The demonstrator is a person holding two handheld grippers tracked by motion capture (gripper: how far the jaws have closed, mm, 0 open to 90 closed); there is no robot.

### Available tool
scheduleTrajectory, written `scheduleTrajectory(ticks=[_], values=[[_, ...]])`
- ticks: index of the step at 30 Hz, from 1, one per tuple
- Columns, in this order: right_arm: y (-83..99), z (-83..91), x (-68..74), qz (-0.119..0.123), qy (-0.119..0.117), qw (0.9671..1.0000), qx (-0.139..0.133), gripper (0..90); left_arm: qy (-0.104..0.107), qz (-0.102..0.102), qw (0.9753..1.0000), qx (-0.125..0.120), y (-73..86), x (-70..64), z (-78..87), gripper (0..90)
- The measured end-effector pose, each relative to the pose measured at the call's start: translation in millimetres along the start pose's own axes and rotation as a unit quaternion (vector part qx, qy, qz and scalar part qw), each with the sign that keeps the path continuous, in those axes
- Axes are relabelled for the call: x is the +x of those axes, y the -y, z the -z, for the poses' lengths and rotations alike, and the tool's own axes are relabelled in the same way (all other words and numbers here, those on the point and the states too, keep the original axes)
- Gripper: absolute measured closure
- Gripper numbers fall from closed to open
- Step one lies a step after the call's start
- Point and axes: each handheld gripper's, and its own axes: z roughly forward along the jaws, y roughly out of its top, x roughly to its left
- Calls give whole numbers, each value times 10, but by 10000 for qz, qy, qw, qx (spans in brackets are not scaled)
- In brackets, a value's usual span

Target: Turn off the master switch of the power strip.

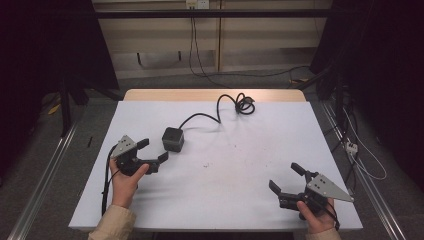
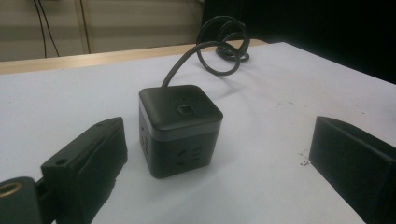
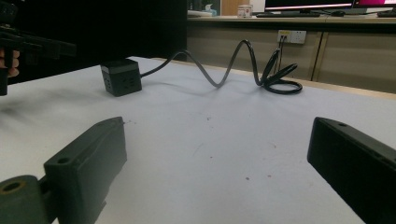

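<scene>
Sitting upright, the cube socket [image 1: 173, 139] trails its cord [image 1: 220, 107] far-right; both tools, left [image 1: 152, 150] and right [image 1: 285, 179], gape wide.

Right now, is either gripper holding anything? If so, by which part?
Nothing is held. The left gripper is open beside the black cube socket, not touching it. The right gripper is open over bare table.

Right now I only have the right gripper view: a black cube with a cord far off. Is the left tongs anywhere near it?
Observer: Yes. The left tongs sit open just beside the cube, not touching it.
Operator: Anything on top of the cube?
Observer: A small square button in the middle of the top face.
Operator: Where does the cord go?
Observer: The cord loops into a coil near the table's far edge.
</scene>
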Motion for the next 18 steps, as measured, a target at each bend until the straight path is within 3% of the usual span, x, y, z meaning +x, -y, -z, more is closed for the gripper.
scheduleTrajectory(ticks=[18], values=[[-3, 5, -4, 1, -15, 10000, -22, 42, -110, 0, 9999, 80, -40, 33, -143, 44]])
